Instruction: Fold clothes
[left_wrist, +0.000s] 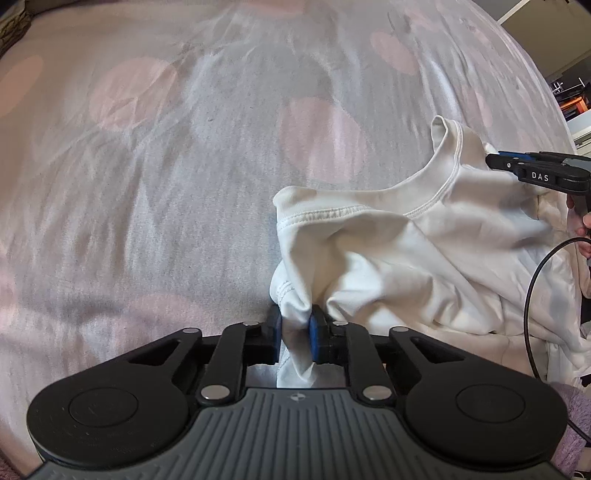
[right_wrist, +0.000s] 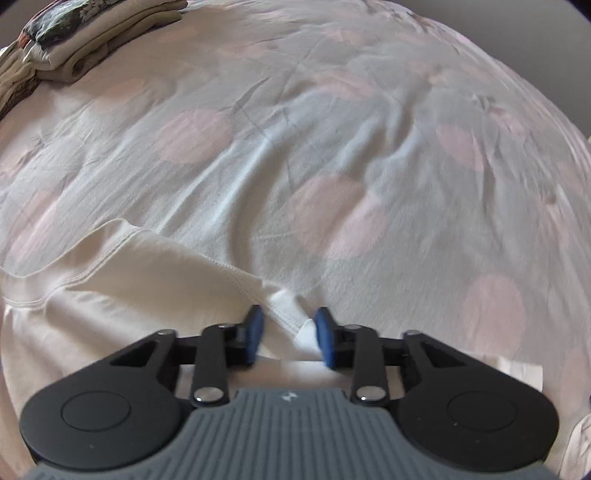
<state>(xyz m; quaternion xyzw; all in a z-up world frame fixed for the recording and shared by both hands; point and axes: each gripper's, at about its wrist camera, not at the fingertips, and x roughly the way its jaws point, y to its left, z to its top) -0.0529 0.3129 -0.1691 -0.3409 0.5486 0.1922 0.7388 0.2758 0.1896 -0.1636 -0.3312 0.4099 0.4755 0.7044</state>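
Observation:
A white T-shirt (left_wrist: 424, 258) lies crumpled on the bed, neckline up, to the right in the left wrist view. My left gripper (left_wrist: 295, 328) is shut on a bunched fold at the shirt's edge, both blue pads pressing the cloth. My right gripper (left_wrist: 493, 161) reaches in from the right edge, its tips at the shoulder beside the raised collar. In the right wrist view a hemmed corner of the T-shirt (right_wrist: 147, 280) fills the gap of the right gripper (right_wrist: 290, 328), and the blue pads (right_wrist: 255, 330) stand a little apart around the cloth.
The bedcover (right_wrist: 332, 147) is pale with pink dots and creased. A stack of folded clothes (right_wrist: 74, 40) sits at its far left corner. A black cable (left_wrist: 530, 295) loops by a person's hand (left_wrist: 580, 221). Furniture (left_wrist: 570, 107) stands beyond the bed.

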